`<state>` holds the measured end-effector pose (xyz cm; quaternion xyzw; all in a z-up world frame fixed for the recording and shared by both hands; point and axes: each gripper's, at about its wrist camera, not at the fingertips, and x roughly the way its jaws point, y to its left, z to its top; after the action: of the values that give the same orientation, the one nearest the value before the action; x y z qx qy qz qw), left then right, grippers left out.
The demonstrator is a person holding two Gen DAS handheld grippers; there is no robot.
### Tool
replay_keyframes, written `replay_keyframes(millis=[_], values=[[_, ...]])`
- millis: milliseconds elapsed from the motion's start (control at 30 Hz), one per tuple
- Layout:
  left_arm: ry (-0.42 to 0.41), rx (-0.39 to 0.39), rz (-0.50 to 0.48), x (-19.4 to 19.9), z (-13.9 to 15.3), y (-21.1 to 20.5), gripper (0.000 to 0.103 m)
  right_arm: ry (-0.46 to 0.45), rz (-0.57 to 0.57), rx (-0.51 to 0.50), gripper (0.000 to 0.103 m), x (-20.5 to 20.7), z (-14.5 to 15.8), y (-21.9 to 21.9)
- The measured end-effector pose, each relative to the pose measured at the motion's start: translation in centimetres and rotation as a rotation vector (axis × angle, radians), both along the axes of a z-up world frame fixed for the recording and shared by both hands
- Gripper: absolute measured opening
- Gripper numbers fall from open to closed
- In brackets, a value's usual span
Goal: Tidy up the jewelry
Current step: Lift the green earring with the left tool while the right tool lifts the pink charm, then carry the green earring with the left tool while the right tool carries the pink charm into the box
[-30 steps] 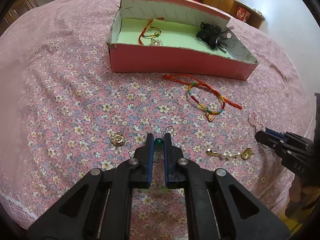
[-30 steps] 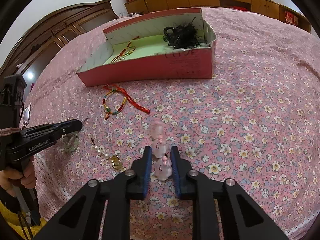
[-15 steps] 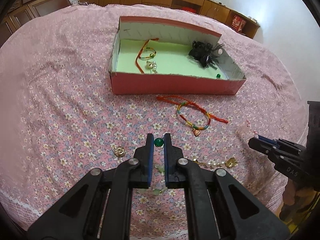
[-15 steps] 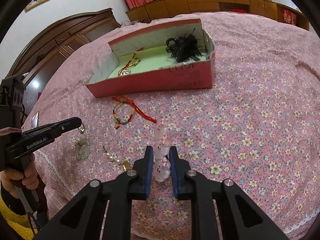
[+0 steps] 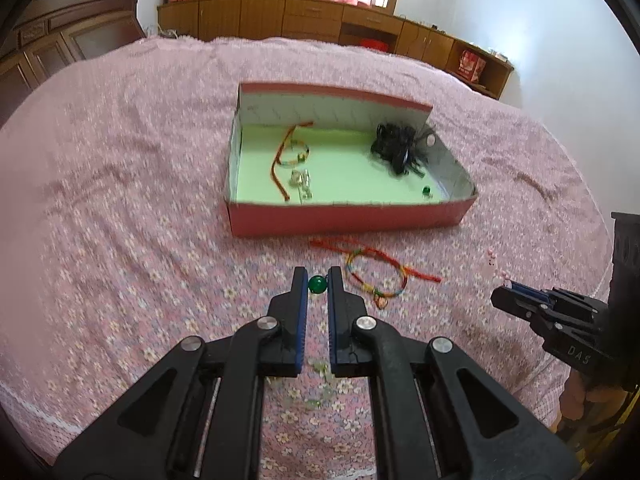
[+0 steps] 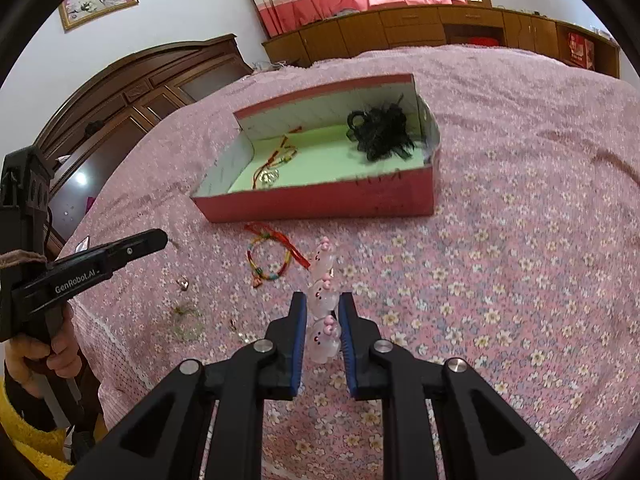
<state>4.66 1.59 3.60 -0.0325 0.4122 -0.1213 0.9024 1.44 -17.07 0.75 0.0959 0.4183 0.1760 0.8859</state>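
**Two wrist views over one bed**

The left wrist camera sits just behind the left tool (image 5: 318, 285) and looks down along its fingers at a slant across the bed (image 5: 120, 200). The red box (image 5: 344, 216) lies ahead of that tool, the right tool (image 5: 516, 300) off to its right. The right wrist camera looks the same way from behind the right tool (image 6: 323, 312), with the left tool (image 6: 158, 236) to its left. Both views share the red box (image 6: 320, 200), the rainbow bracelet (image 5: 376, 276) (image 6: 268, 260) and the far cabinets (image 5: 320, 20) (image 6: 400, 28).
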Motion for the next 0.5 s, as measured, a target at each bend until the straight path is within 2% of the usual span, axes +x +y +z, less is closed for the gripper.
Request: replay_keyframes(millis=[500], values=[[-0.139, 0.027, 0.001, 2.5, 3.3, -0.4, 0.001, -0.123, 0.010, -0.005, 0.018, 2.2, 3.1, 0.9]])
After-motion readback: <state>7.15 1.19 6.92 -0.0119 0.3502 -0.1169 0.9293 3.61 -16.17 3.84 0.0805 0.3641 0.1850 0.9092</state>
